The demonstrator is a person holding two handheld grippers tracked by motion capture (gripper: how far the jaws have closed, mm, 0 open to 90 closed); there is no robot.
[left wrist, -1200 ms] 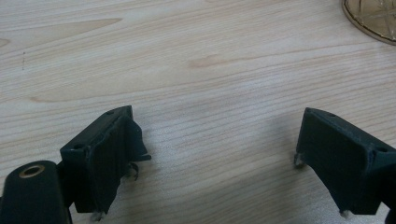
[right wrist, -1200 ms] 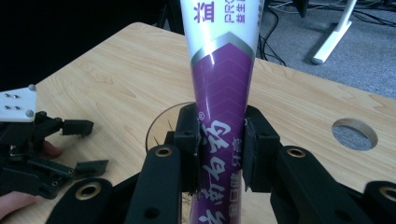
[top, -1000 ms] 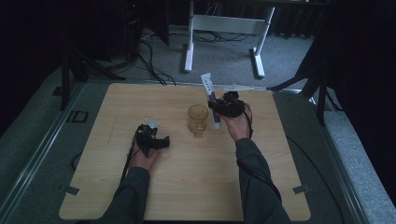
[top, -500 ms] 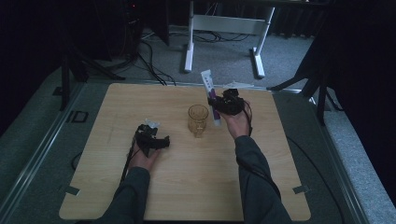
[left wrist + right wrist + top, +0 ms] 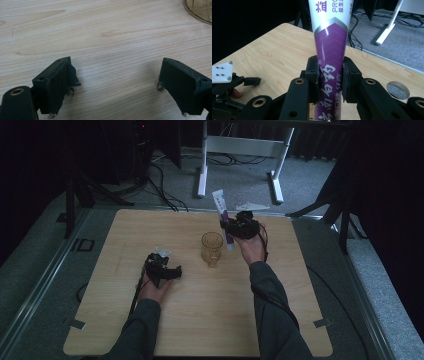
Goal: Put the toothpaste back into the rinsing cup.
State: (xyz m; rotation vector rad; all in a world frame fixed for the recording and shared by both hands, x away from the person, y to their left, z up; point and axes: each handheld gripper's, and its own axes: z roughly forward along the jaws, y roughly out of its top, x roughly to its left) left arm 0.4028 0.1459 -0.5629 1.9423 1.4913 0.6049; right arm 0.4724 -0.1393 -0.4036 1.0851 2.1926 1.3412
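The toothpaste tube (image 5: 329, 50) stands nearly upright in my right gripper (image 5: 329, 82), the jaws clenched on its purple lower part, above the far right of the wooden table (image 5: 210, 320). In the right gripper view I read the white Latin letters "PRO" at the top edge of the white upper part, beside purple Chinese characters; more white Chinese characters run down the purple band between my jaws. In the high view the tube (image 5: 223, 218) tilts just beside the amber glass mug (image 5: 212, 248), which stands mid-table. My left gripper (image 5: 120, 85) rests low over bare wood, jaws spread wide and holding nothing, with the mug's base (image 5: 198, 10) at the far corner.
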